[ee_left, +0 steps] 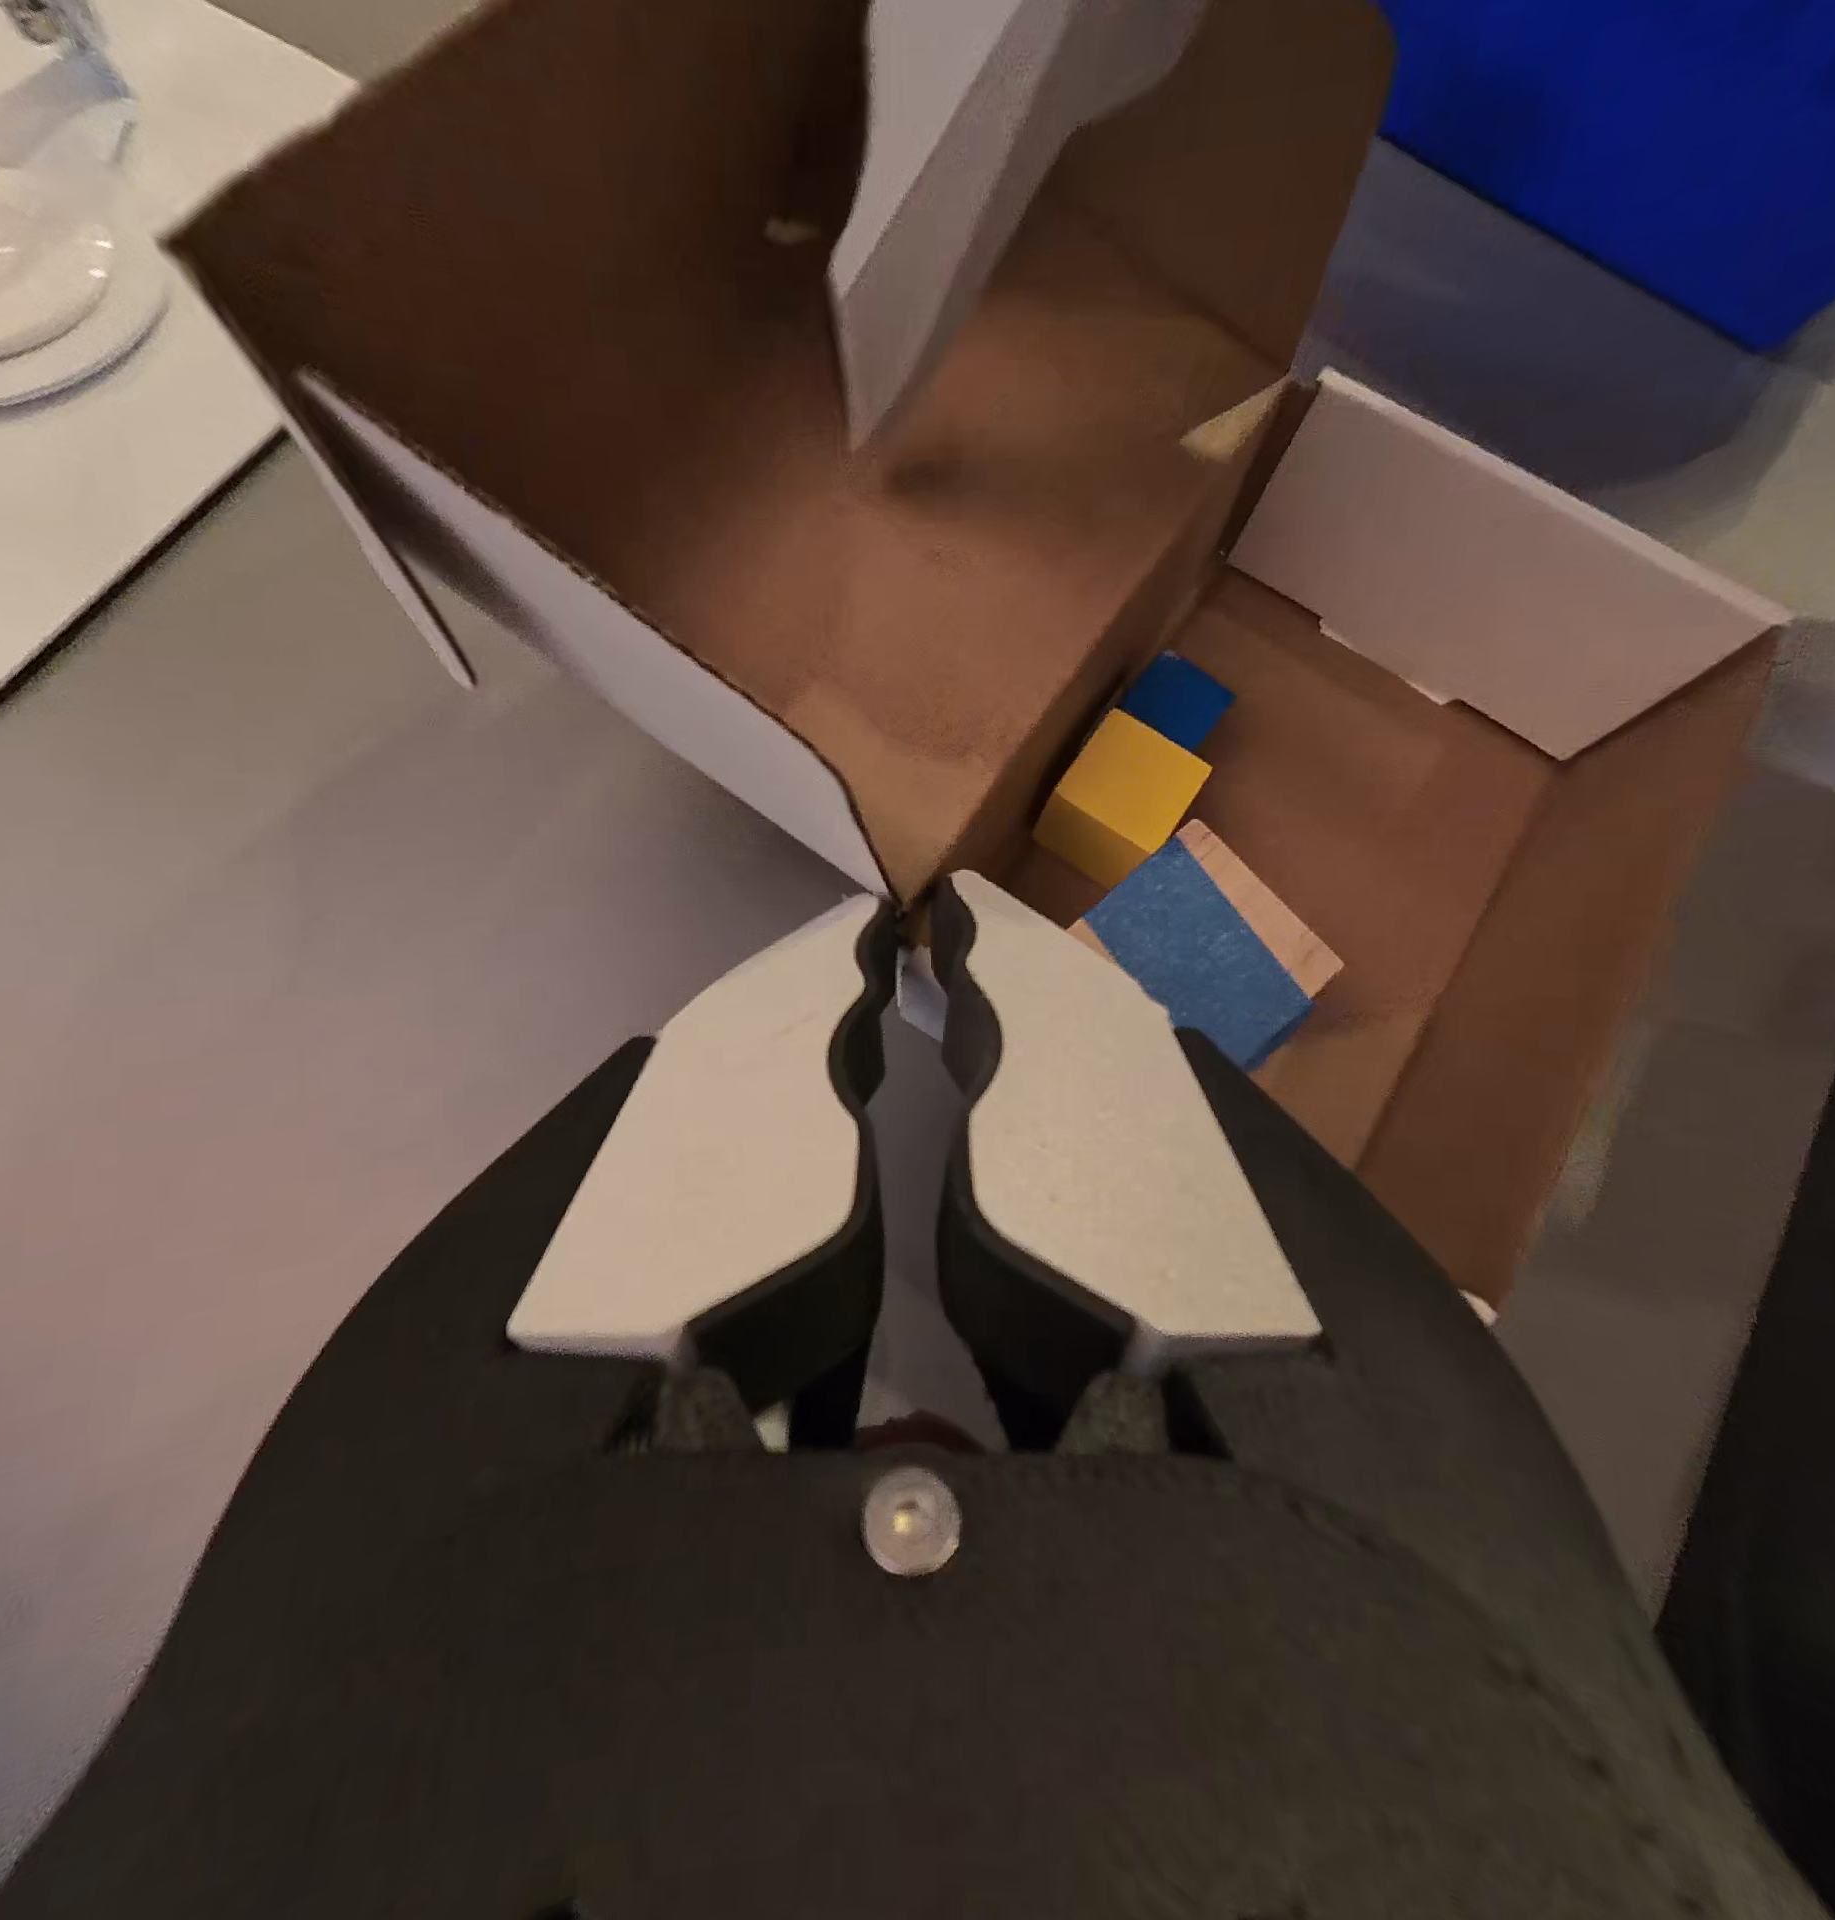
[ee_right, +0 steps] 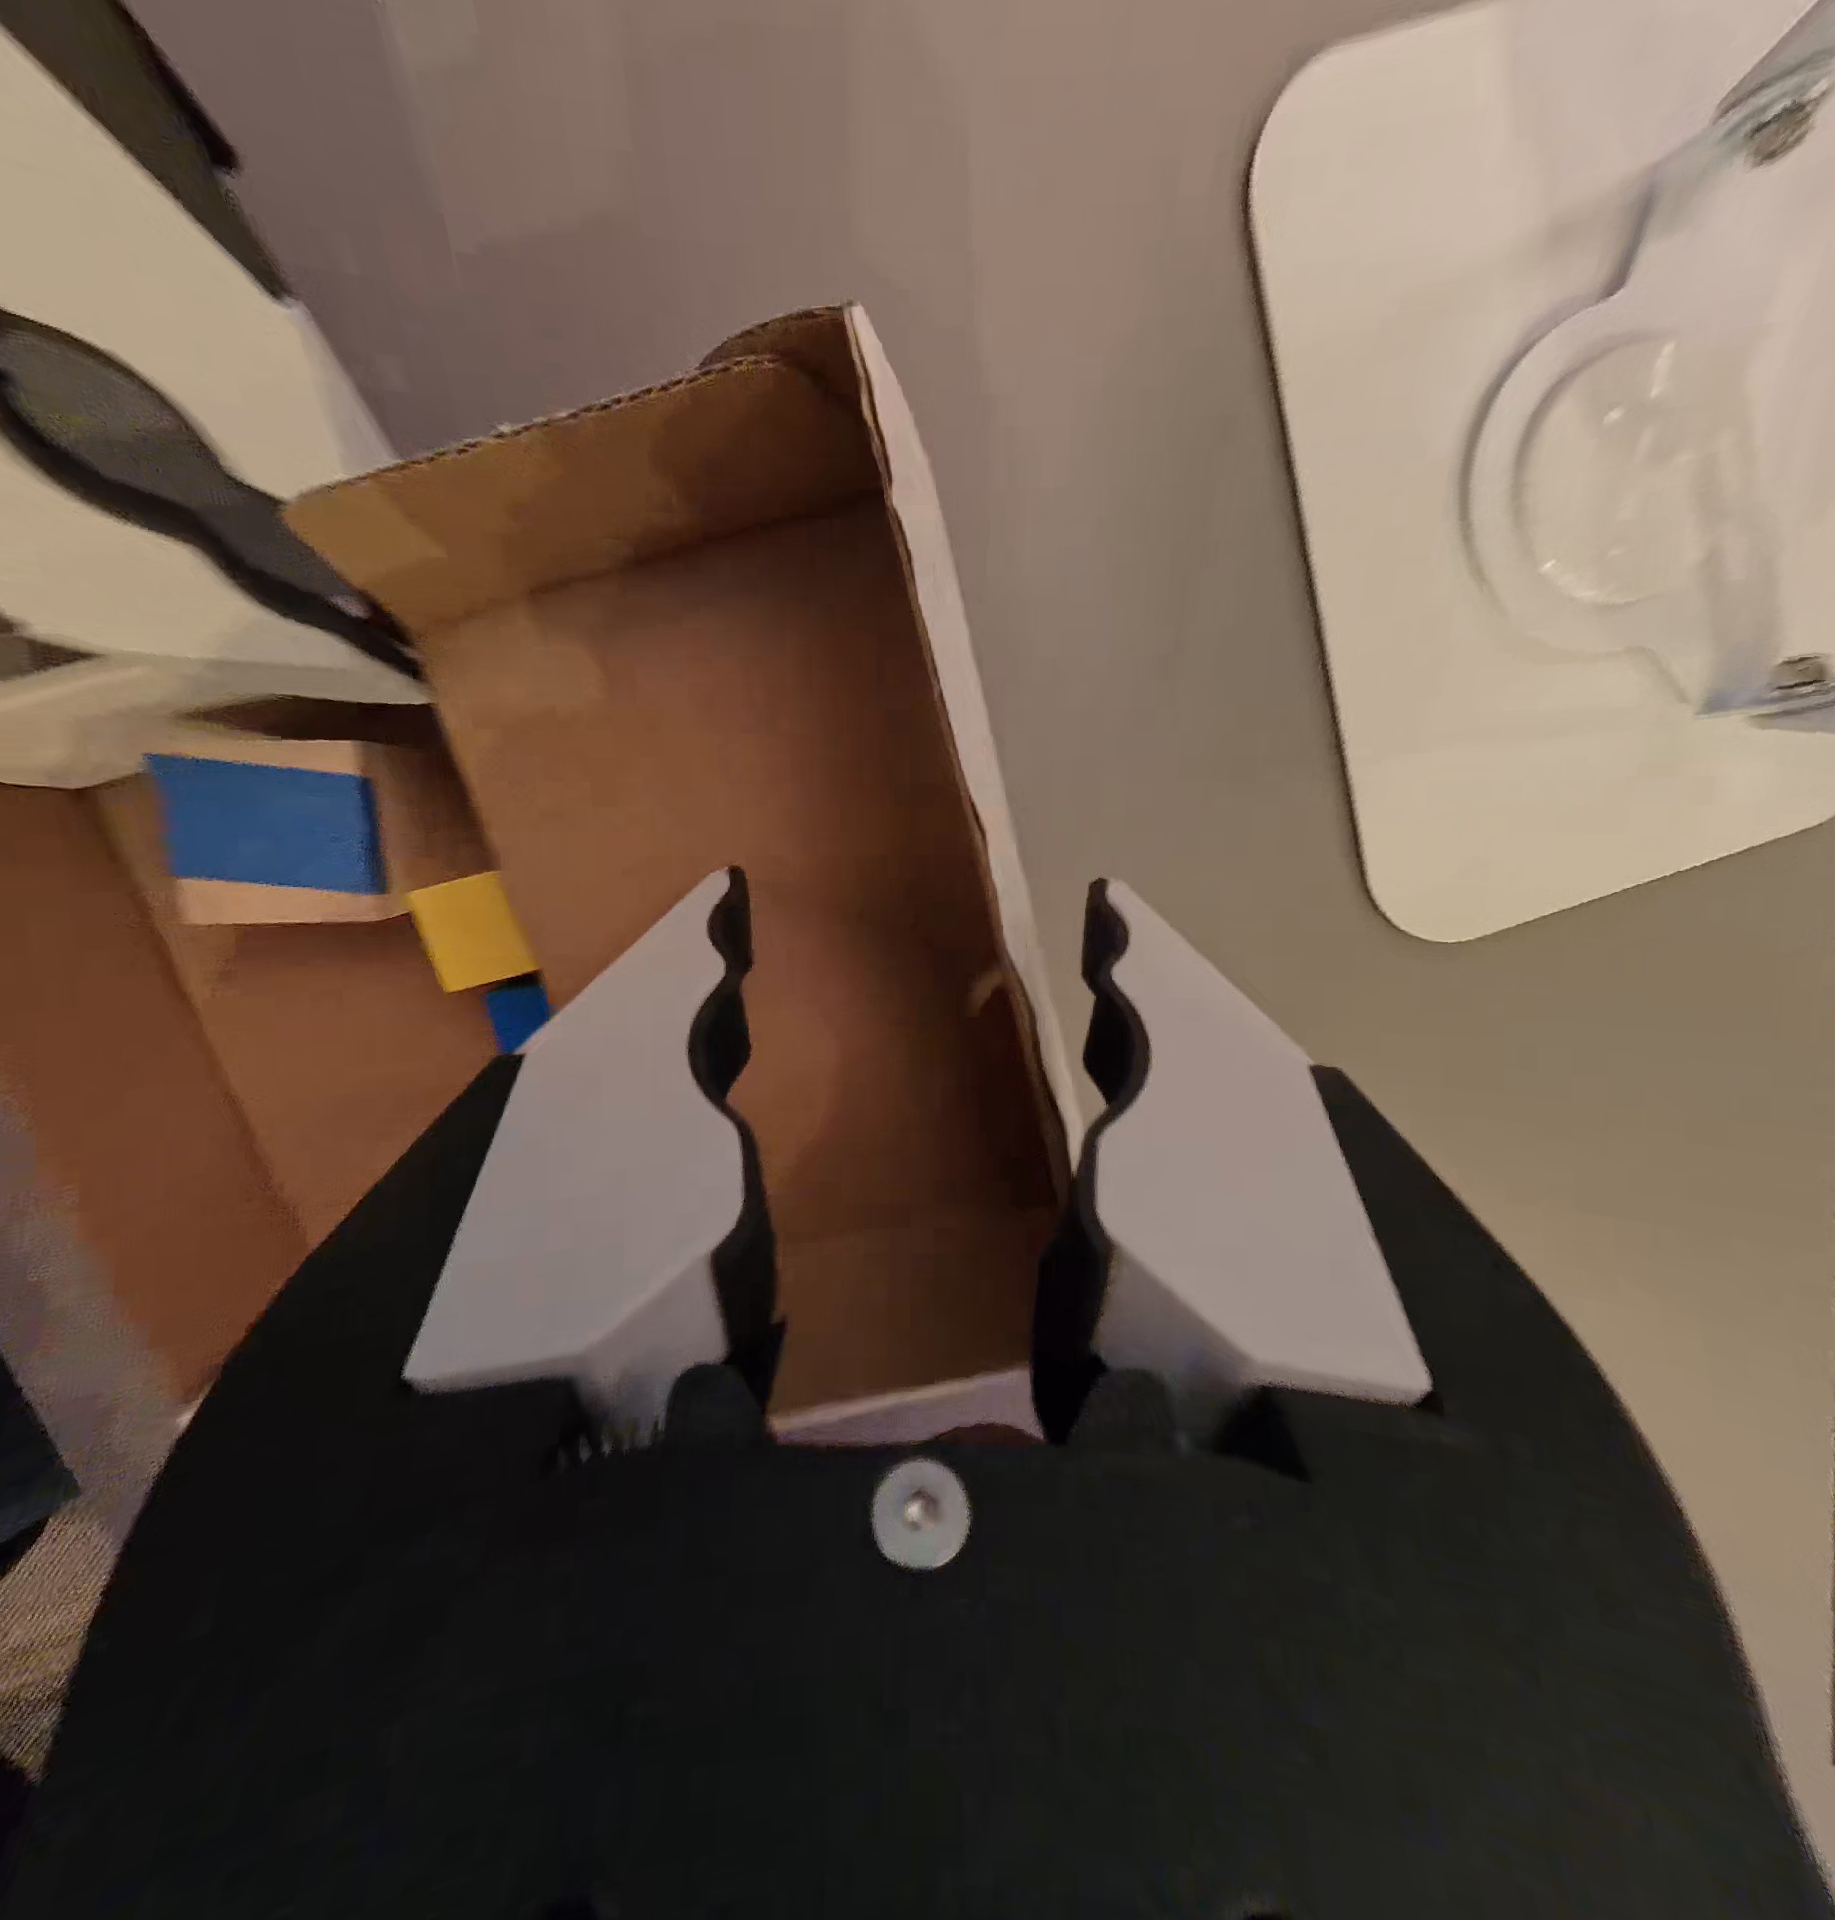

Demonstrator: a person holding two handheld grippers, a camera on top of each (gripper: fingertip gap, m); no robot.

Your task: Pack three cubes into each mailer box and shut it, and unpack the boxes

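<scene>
A white mailer box with a brown inside [ee_left: 1464,831] stands open on the grey table. In it lie a dark blue cube [ee_left: 1183,696], a yellow cube [ee_left: 1126,795] and a wooden block wrapped in blue tape [ee_left: 1193,956]. My left gripper [ee_left: 918,914] is shut on a corner of the raised lid [ee_left: 684,416]. In the right wrist view, my right gripper [ee_right: 915,888] is open and empty over the lid's inner face [ee_right: 705,675], with the lid's side flap just inside its right finger. The left gripper [ee_right: 383,634], the taped block [ee_right: 269,831], the yellow cube [ee_right: 471,930] and the blue cube [ee_right: 518,1018] show there too.
A white mat with a clear glass object [ee_left: 40,260] lies beyond the lid; it also shows in the right wrist view [ee_right: 1578,468]. A blue container [ee_left: 1671,135] sits behind the box. Grey table surface [ee_left: 269,935] lies to the left of the box.
</scene>
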